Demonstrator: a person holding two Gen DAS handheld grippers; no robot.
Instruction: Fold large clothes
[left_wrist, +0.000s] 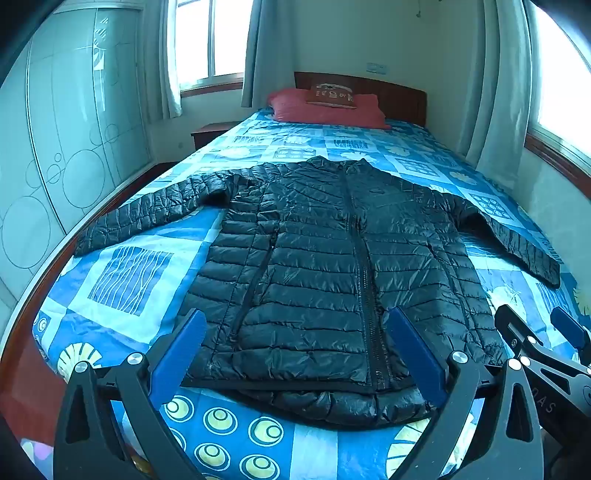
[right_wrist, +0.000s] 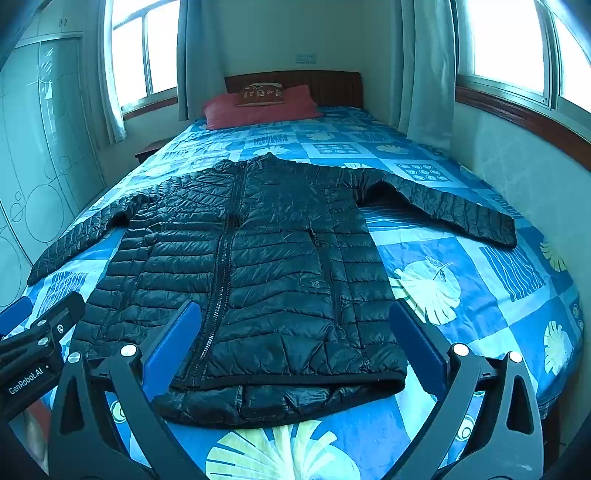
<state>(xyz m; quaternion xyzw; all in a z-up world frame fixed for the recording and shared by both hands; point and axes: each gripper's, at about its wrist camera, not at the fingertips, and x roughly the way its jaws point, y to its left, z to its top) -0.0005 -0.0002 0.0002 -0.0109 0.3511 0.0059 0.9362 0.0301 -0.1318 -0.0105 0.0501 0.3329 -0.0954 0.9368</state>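
A black quilted puffer jacket (left_wrist: 317, 266) lies flat and zipped on the blue patterned bed (left_wrist: 129, 280), collar toward the headboard, both sleeves spread out to the sides. It also shows in the right wrist view (right_wrist: 258, 266). My left gripper (left_wrist: 295, 325) is open and empty, held above the jacket's hem on its left half. My right gripper (right_wrist: 295, 317) is open and empty above the hem on the right half. The right gripper also shows at the right edge of the left wrist view (left_wrist: 535, 328), and the left gripper at the left edge of the right wrist view (right_wrist: 40, 314).
A red pillow (left_wrist: 325, 110) with a small brown cushion (left_wrist: 332, 96) lies at the wooden headboard (left_wrist: 399, 96). A glass-fronted wardrobe (left_wrist: 66, 140) stands left of the bed, a nightstand (left_wrist: 210, 133) behind it. A wall with windows and curtains (right_wrist: 517, 155) runs along the right side.
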